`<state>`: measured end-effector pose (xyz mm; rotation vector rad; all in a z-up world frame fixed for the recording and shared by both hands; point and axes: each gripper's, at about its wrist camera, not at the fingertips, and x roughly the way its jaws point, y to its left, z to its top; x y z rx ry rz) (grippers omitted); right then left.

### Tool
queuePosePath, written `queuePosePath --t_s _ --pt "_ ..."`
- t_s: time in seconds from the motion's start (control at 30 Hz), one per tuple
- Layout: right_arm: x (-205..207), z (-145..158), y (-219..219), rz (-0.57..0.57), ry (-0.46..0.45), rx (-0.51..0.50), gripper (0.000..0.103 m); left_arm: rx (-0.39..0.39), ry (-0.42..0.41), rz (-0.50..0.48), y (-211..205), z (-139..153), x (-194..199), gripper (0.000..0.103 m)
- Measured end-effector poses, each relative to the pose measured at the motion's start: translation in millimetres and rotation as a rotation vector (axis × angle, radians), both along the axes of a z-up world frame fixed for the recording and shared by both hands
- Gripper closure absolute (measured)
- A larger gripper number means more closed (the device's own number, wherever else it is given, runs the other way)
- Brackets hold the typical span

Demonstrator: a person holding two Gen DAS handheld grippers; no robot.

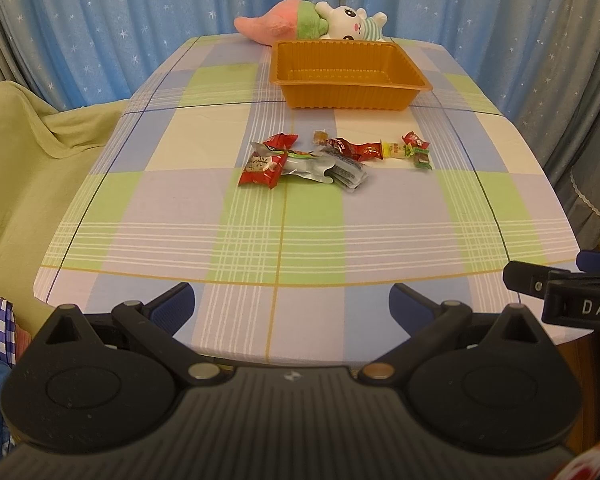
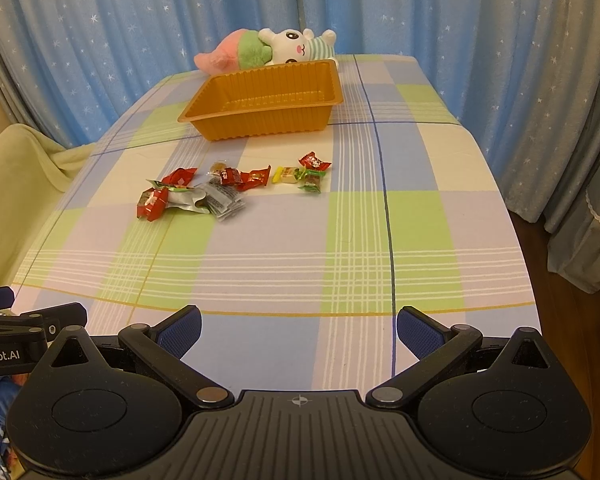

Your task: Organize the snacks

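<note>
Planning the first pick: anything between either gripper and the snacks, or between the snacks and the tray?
Nothing visible. Bare tablecloth separates both open grippers, left gripper and right gripper, from the snacks; the orange tray sits just beyond, plush toy behind it.

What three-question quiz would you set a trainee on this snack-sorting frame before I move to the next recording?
1. True or false: the orange tray already holds some snacks.
2. Multiple choice: the snack pile lies (A) inside the tray, (B) on the tablecloth nearer the grippers than the tray, (C) under the plush toy.
3. Fill in: the left gripper and the right gripper both have jaws standing ____ and holding nothing.

Key: 1 false, the tray is empty; 2 B; 3 open.
</note>
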<state>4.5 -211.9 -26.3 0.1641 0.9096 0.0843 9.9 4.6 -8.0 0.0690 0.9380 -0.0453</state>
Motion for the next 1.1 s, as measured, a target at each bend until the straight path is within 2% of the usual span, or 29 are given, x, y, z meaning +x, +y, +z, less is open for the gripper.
queuePosePath --t_s 1.1 --pt "5 -4 -1 0.003 0.001 0.007 0.0 0.007 0.008 0.022 -4 -4 11 0.0"
